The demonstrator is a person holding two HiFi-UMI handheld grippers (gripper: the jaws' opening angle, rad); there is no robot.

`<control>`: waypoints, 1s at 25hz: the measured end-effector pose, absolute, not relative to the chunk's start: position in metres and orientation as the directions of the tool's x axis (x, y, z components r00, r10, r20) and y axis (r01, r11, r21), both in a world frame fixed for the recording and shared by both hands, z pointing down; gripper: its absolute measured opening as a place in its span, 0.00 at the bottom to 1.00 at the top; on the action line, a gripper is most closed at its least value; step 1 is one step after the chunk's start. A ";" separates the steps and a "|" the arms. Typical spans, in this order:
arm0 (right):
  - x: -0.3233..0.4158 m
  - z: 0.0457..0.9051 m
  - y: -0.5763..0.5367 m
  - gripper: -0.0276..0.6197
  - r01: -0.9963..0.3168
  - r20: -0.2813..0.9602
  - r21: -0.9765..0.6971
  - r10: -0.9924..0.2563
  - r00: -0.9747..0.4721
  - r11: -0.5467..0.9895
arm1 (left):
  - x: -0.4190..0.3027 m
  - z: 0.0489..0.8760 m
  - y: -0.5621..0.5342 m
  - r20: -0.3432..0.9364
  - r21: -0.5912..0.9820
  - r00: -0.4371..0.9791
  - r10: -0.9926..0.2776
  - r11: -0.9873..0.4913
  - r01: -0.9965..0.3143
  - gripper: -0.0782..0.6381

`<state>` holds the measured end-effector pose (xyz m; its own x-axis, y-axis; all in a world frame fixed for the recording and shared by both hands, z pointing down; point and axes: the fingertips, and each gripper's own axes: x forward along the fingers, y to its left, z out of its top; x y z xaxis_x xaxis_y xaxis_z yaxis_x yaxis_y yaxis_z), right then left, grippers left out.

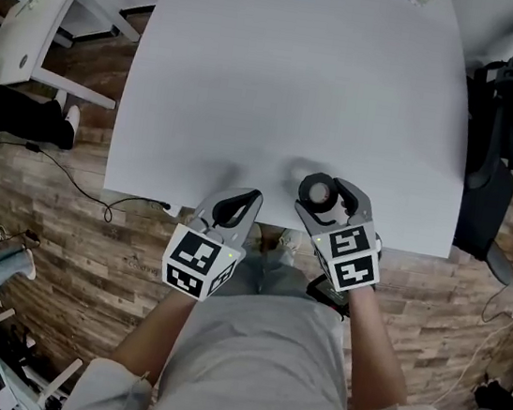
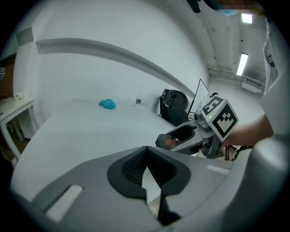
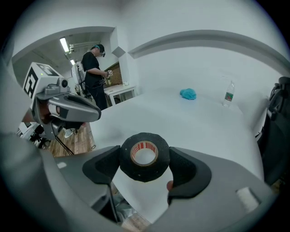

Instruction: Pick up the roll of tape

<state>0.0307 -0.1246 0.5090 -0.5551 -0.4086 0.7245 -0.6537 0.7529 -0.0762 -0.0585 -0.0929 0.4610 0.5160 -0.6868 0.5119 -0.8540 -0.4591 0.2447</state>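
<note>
1. Two grippers sit at the near edge of the counter (image 1: 302, 83); only the right gripper (image 1: 326, 193) is engaged.
2. Check the right jaws: they are clamped on the roll of tape (image 3: 144, 172), one jaw on each side of its black outer rim.
3. Note the roll's axis: the open core faces back along the jaws toward the gripper's own camera. The jaws therefore press across the diameter, not across the width.
4. Locate the roll: it sits between the jaw tips, just over the counter's near edge. No view shows whether its underside touches the surface or is clear of it.
5. Check the left gripper (image 1: 249, 199): its jaws are together with nothing between them. It lies just beside the right one, to the left of the roll, and is likely not needed.
6. Judge the move in hand as a straight rise by the right hand. Keep the grip centred so that the roll does not pivot between the jaws.
</note>
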 end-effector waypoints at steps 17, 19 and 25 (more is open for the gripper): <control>0.032 0.460 -0.085 0.57 -0.626 0.687 -0.037 -0.435 -0.582 0.779 | -0.050 0.422 -0.072 0.469 0.194 0.526 -0.710 -0.498 -0.845 0.13; 0.031 0.456 -0.080 0.57 -0.618 0.686 -0.033 -0.432 -0.586 0.786 | -0.050 0.419 -0.069 0.468 0.187 0.528 -0.709 -0.504 -0.843 0.13; 0.026 0.447 -0.063 0.57 -0.600 0.677 -0.037 -0.422 -0.604 0.799 | -0.046 0.413 -0.059 0.468 0.174 0.534 -0.705 -0.519 -0.837 0.13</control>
